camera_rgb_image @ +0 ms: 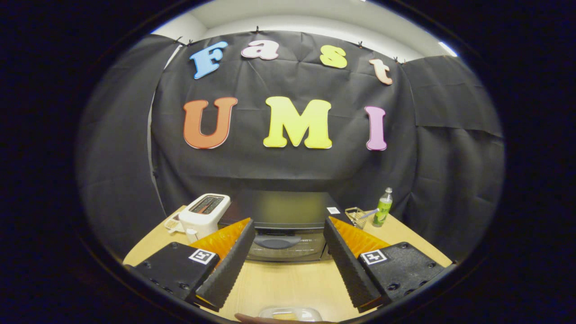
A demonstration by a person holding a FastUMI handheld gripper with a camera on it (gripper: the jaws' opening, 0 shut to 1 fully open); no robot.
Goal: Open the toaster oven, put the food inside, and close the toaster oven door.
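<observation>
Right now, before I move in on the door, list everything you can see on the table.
toaster oven: one, black, door shut, just beyond the fingertips.
door handle: one, grey, ahead between the fingers.
pop-up toaster: one, white, beside the oven.
bottle: one, green, upright, other side of the oven.
wire basket: one, metal, between oven and bottle.
clear container: one, near table edge, contents unclear.
table: one, light wood.
gripper: one, black and orange, fingers open, holding nothing.

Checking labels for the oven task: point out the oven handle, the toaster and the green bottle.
Oven handle [276,243]: gripper view, middle of the grey grip, between the open jaws.
Toaster [204,215]: gripper view, white side wall.
Green bottle [383,211]: gripper view, green body.
</observation>
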